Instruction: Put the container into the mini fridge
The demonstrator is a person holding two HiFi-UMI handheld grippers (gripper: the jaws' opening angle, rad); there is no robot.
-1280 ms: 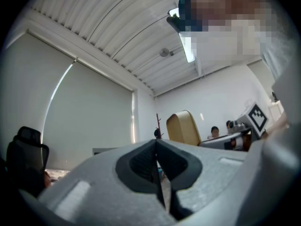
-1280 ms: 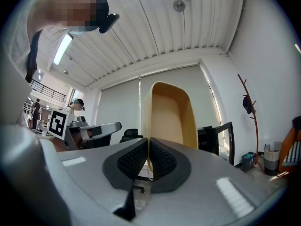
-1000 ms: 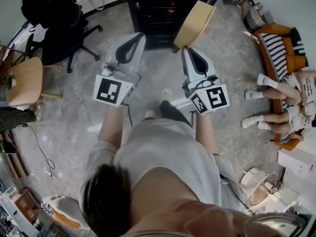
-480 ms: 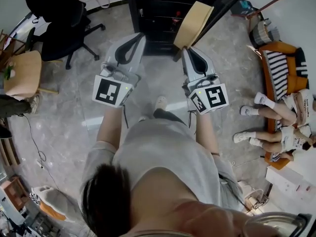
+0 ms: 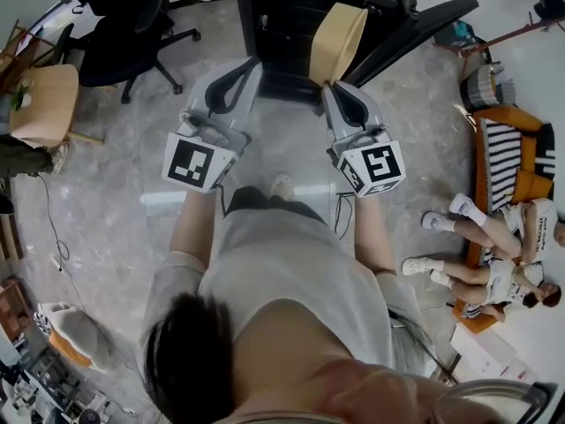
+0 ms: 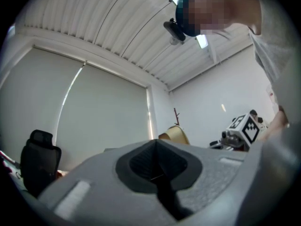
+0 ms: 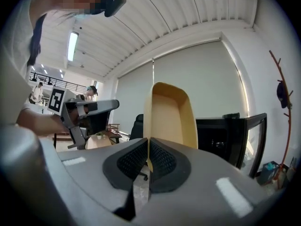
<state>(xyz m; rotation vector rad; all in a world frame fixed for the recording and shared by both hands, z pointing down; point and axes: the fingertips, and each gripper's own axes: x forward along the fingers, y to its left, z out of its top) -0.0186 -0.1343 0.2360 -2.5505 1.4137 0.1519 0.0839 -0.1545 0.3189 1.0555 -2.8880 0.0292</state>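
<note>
Container (image 5: 337, 30) gripped by R claw (image 5: 333, 87), L claw (image 5: 246, 64) closed, fridge (image 5: 287, 11) open

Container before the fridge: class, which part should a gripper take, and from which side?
Its thin rim wall, pinched edge-on from the near end, as the right gripper does with the container. The wall is flat and thin; the open body looks too wide for the jaws.

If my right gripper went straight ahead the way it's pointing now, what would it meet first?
Likely the open mini fridge: the right gripper, shut on the container, points toward its dark front, container leading. Depth is unclear.
</note>
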